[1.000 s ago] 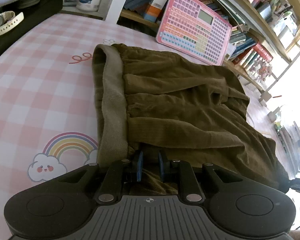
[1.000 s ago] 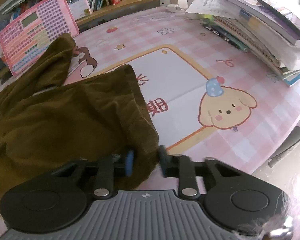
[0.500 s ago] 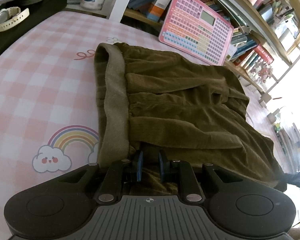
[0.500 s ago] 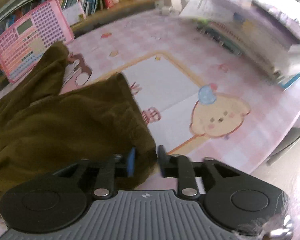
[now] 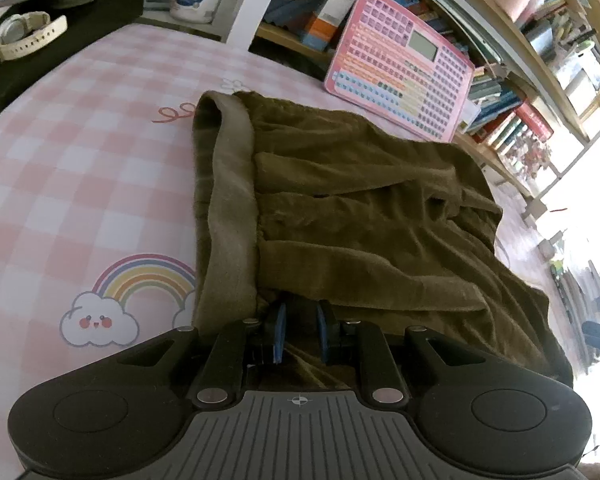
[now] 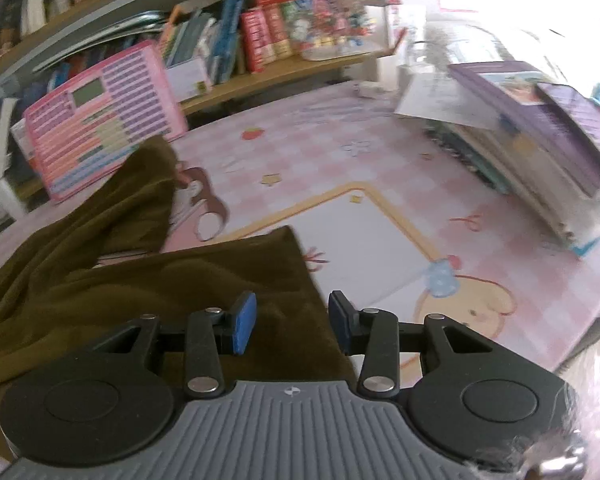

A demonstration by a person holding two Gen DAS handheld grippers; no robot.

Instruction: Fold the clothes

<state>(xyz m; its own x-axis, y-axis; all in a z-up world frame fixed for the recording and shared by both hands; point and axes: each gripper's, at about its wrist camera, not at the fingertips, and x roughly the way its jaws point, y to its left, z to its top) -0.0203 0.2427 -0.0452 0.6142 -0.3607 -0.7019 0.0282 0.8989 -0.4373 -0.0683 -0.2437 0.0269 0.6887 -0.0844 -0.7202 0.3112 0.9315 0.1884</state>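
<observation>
An olive-brown corduroy garment (image 5: pixel 360 208) lies spread on the pink checked mat (image 5: pixel 80 180), its lighter waistband running up the left side. My left gripper (image 5: pixel 301 332) is at the near edge, by the waistband's near end. Its blue pads hold a bunch of the cloth and the jaws are opening slightly. In the right wrist view the same garment (image 6: pixel 140 292) fills the lower left. My right gripper (image 6: pixel 292 328) hovers above the garment's right corner. It is open and its pads stand apart from the cloth.
A pink toy keyboard tablet (image 5: pixel 400 60) leans against the book shelf behind the garment and shows again in the right view (image 6: pixel 100 120). A stack of books (image 6: pixel 540 140) lies at the right. A white watch (image 5: pixel 28 36) lies far left. The table edge (image 6: pixel 580 340) drops off at the near right.
My right gripper opened, let go of the garment's corner and lifted away from it. The left gripper and the cloth in it stayed put.
</observation>
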